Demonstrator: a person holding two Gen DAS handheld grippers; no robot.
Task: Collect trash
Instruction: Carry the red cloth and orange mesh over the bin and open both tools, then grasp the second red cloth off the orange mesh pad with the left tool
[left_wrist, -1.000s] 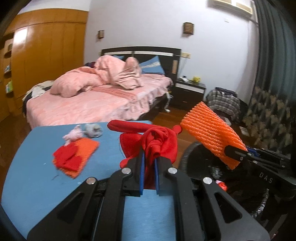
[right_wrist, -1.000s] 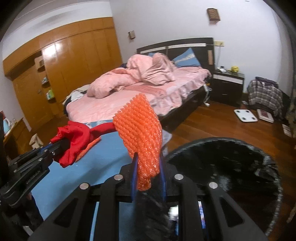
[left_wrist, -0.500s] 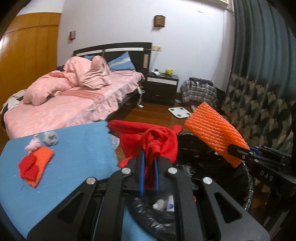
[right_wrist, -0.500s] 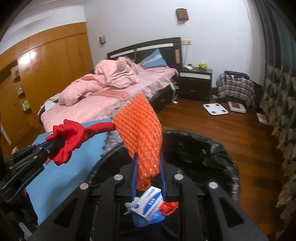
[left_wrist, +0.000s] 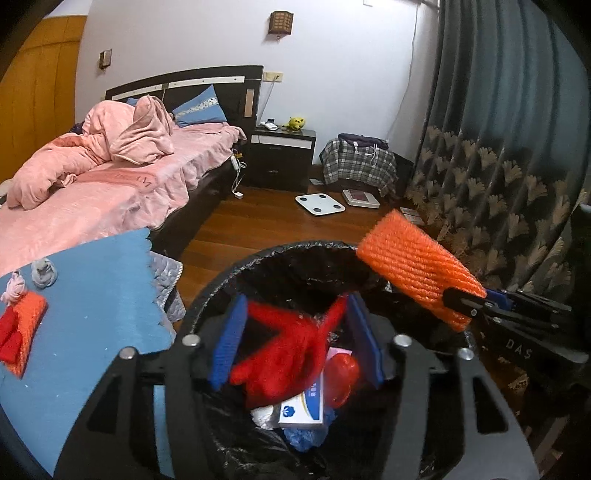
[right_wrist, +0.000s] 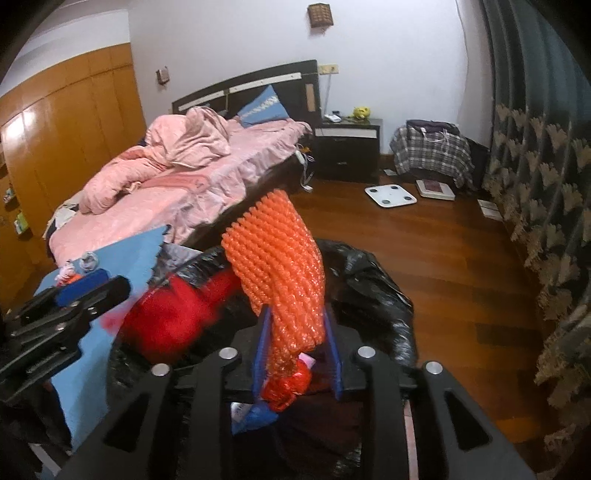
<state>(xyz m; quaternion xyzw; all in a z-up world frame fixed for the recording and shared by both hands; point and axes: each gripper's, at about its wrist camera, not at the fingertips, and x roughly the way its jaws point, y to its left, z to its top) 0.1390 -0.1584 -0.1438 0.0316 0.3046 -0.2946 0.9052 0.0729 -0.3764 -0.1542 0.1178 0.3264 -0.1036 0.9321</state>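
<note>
Release is the step in hand, over the black-lined bin (left_wrist: 229, 273). The left gripper (left_wrist: 295, 347) has just been opening: its blue pads (left_wrist: 227, 349) stand apart, and the red foam net (left_wrist: 291, 350), blurred as though dropping, lies loose between them without being pressed, above a white-and-blue packet (left_wrist: 301, 404) and other rubbish already in the bin. The right gripper (right_wrist: 297, 350) has also been opening, but less far; the orange foam net (right_wrist: 277, 266) still stands up between its blue pads (right_wrist: 260, 350) and arches over the bin's mouth. Whether those pads still pinch the net or merely flank it cannot be told from the wrist view; from the left wrist view the orange net (left_wrist: 417, 273) juts out of the right tongs (left_wrist: 469, 306) at the bin's far rim, so it has not fallen. Both pieces sit within the rim's outline, so the next move, as I judge it, calls for the right jaws to spread further until the orange net slips free, perhaps with a small shake, since its bumpy foam may cling to a pad. After that, both tongs should go to the blue table (left_wrist: 96, 295), where another orange-and-red net (left_wrist: 20, 332) and small crumpled scraps (left_wrist: 42, 271) remain to be collected.
</note>
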